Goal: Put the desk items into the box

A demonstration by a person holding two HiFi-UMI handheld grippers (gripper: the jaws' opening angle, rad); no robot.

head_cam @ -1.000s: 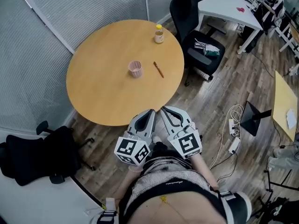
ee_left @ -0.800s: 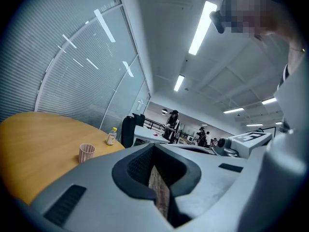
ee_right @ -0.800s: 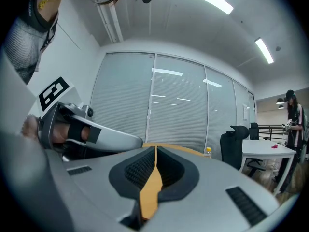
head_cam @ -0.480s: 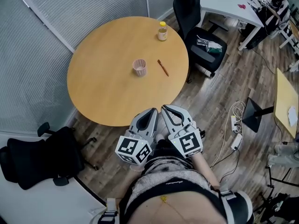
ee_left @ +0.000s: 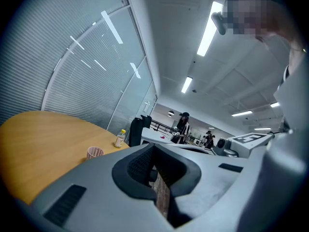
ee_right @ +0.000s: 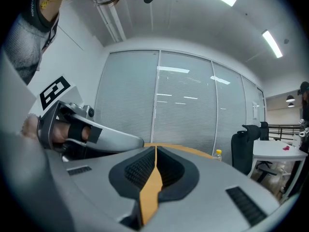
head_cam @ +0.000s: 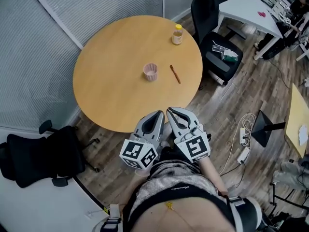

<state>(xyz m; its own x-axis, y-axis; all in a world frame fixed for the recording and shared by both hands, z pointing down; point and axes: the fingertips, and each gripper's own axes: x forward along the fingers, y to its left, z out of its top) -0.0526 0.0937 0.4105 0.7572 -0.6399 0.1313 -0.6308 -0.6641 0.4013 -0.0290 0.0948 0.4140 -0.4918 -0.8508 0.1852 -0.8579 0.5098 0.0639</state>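
Observation:
On the round wooden table (head_cam: 111, 81) stand a pink ribbed cup (head_cam: 150, 71) near the middle and a small yellow-capped bottle (head_cam: 177, 34) at the far edge. A brown pen (head_cam: 175, 74) lies right of the cup. My left gripper (head_cam: 156, 115) and right gripper (head_cam: 170, 111) are side by side at the table's near edge, both shut and empty. The left gripper view has the cup (ee_left: 94, 152) and bottle (ee_left: 120, 138) beyond the closed left gripper (ee_left: 153, 149). Past the closed right gripper (ee_right: 155, 151), the right gripper view shows the bottle (ee_right: 219, 153).
A black office chair (head_cam: 217, 52) with items on its seat stands right of the table, and another black chair (head_cam: 34, 153) sits at the lower left. A white desk (head_cam: 246, 8) is at the back right. A power strip and cables (head_cam: 244, 141) lie on the floor. Blinds line the left wall.
In the head view the table and its items have slid to the right as I move. Both grippers keep their place together at the near edge, still shut.

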